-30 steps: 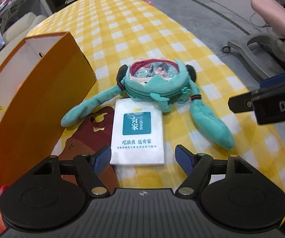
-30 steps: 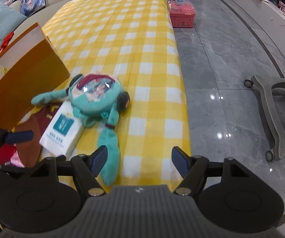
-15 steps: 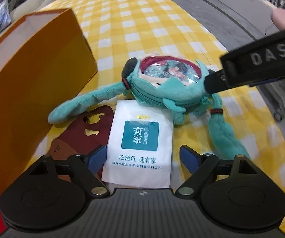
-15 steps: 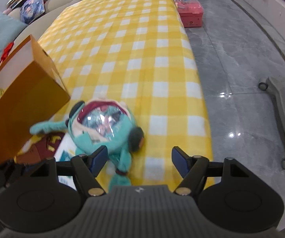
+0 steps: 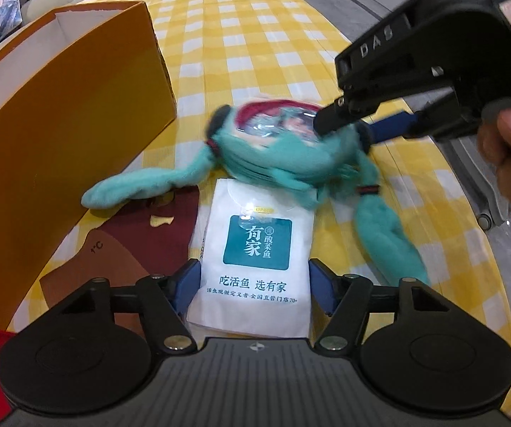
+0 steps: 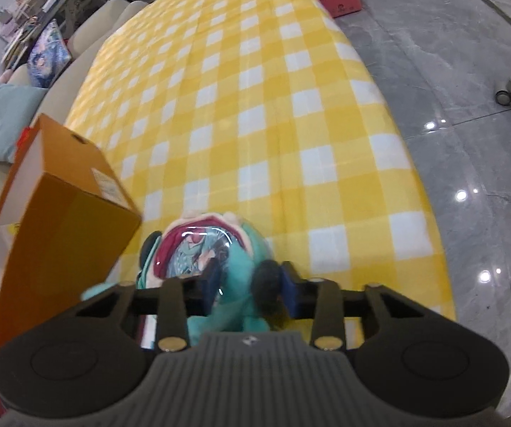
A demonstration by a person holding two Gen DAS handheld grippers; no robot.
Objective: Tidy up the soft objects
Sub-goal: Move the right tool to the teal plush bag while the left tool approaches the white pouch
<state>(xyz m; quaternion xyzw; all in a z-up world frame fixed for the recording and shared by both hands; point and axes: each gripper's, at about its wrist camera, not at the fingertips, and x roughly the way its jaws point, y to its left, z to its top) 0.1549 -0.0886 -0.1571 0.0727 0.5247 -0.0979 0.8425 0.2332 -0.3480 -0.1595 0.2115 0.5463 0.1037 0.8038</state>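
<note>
A teal plush pouch [image 5: 283,156] with a clear window and two long tails lies on the yellow checked cloth [image 5: 248,35]. My right gripper [image 6: 250,286] is shut on the teal plush pouch [image 6: 234,277] at its right side; it also shows in the left wrist view [image 5: 355,121]. A white tissue pack [image 5: 255,256] with a teal label lies in front of the pouch. My left gripper [image 5: 253,284] is open, one finger on each side of the pack's near end.
An open orange box [image 5: 63,135] stands at the left and also shows in the right wrist view [image 6: 59,213]. A dark red flat piece [image 5: 123,252] lies beside the pack. The table's right edge drops to a grey floor [image 6: 468,142].
My right gripper came down from the right and closed on the plush pouch, which has shifted. My left gripper moved forward so its fingers flank the tissue pack.
</note>
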